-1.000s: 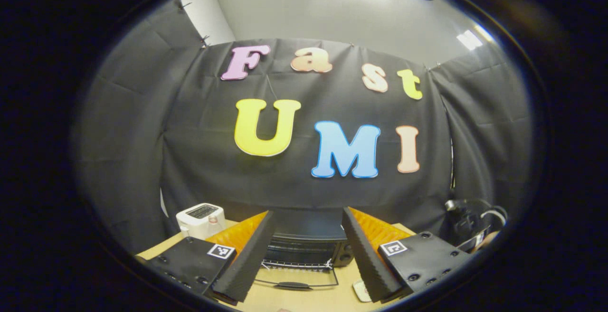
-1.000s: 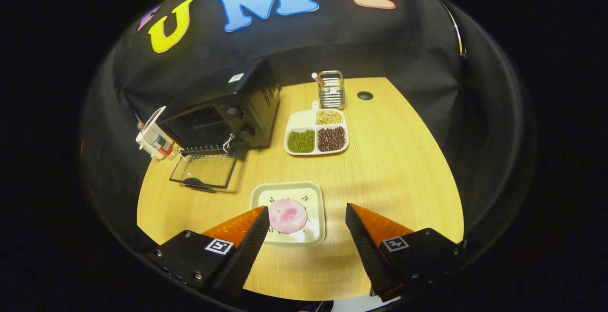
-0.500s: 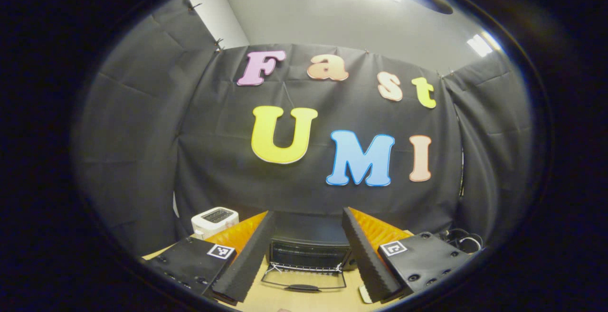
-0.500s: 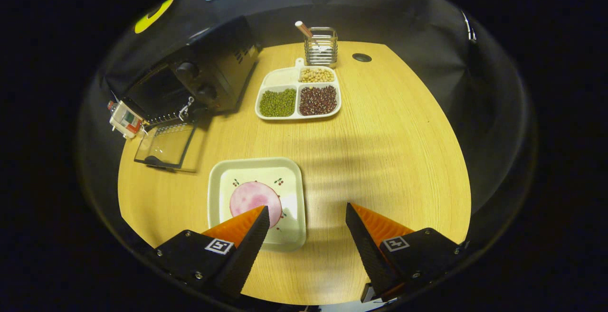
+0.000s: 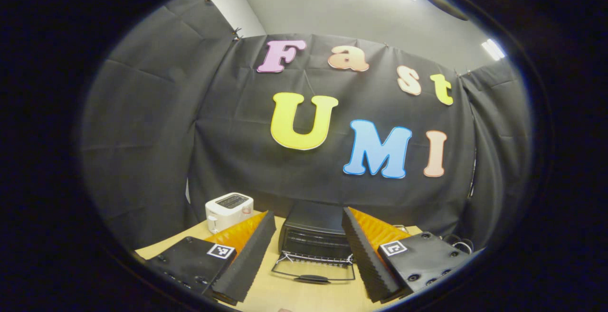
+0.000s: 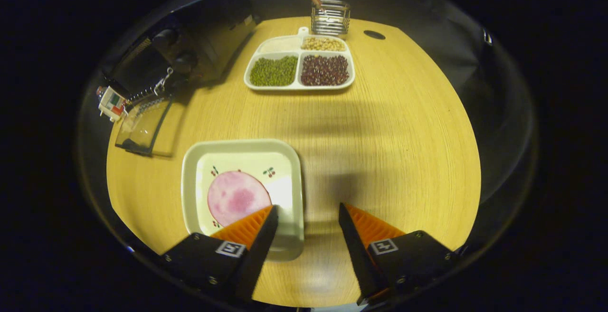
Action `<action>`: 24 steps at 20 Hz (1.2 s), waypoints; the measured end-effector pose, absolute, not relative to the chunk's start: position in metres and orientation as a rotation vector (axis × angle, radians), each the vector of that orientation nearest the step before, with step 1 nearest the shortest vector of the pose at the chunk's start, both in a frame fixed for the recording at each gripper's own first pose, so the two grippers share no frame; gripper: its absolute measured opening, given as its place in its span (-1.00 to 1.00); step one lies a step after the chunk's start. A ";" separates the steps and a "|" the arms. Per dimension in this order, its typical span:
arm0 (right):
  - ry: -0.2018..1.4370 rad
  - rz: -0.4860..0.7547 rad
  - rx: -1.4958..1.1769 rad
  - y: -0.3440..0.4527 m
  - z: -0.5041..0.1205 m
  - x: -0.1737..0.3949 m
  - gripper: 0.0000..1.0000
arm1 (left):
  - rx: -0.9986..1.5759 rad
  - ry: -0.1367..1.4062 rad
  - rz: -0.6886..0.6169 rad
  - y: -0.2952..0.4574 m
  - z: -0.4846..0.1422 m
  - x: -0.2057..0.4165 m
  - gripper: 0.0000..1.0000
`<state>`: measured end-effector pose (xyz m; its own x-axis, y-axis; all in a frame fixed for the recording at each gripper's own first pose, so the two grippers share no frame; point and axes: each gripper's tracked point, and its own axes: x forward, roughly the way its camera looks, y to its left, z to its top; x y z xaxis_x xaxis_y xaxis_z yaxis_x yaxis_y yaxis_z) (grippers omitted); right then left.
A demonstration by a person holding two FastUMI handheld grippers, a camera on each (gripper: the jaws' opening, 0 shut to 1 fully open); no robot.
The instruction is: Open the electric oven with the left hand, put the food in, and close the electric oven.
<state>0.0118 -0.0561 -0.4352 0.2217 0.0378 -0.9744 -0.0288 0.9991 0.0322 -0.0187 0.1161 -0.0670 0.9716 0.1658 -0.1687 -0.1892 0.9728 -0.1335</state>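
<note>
- We see the table [image 6: 389, 127] across most of the right gripper view, wood top, everything in play sits on it.
- The oven [image 6: 190, 51] is at the upper left of the right gripper view; its glass door [image 6: 142, 127] lies dropped flat on the table toward the left edge, so we judge the opening step done. In the left gripper view the same oven [image 5: 316, 233] sits low centre, with the door below it.
- The plate [image 6: 289, 193] is lower left of centre in the right gripper view, square, pale, with the food [image 6: 235, 198], a round pink slice, lying flat on it left of middle.
- The right gripper [image 6: 304, 217] hangs just over the plate's lower right part, fingers spread apart and empty. Its left finger overlaps the slice's lower right edge in the frame; its right finger is over bare table, off the plate.
- Key relation: the food lies up and left of the finger gap, so we judge the next move needs a shift left before closing. The slice is round, no long axis to line up with.
- The right gripper is clearly the nearer one to the food.
- The left gripper [image 5: 308, 236] is low centre in its own view, fingers wide and holding nothing, pointed at the oven mouth.
</note>
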 end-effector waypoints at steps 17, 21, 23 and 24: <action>1.338 0.167 0.587 -0.049 -0.432 0.005 -0.99 | -0.119 0.173 0.136 0.064 -0.063 0.003 0.90; 1.294 0.205 0.863 -0.041 -0.430 0.000 -0.99 | -0.107 0.183 0.156 0.055 -0.061 0.004 1.00; 1.257 0.211 0.969 -0.041 -0.429 -0.001 -0.99 | -0.094 0.185 0.172 0.052 -0.058 0.003 1.00; 1.246 0.216 1.012 -0.040 -0.428 -0.002 -0.99 | -0.089 0.189 0.180 0.051 -0.057 0.002 1.00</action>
<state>-0.0018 -0.0399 -0.4281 0.3604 0.6372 -0.6812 0.3711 0.5721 0.7314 0.0019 0.0506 -0.0570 0.9662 0.1693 -0.1942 -0.1861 0.9799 -0.0713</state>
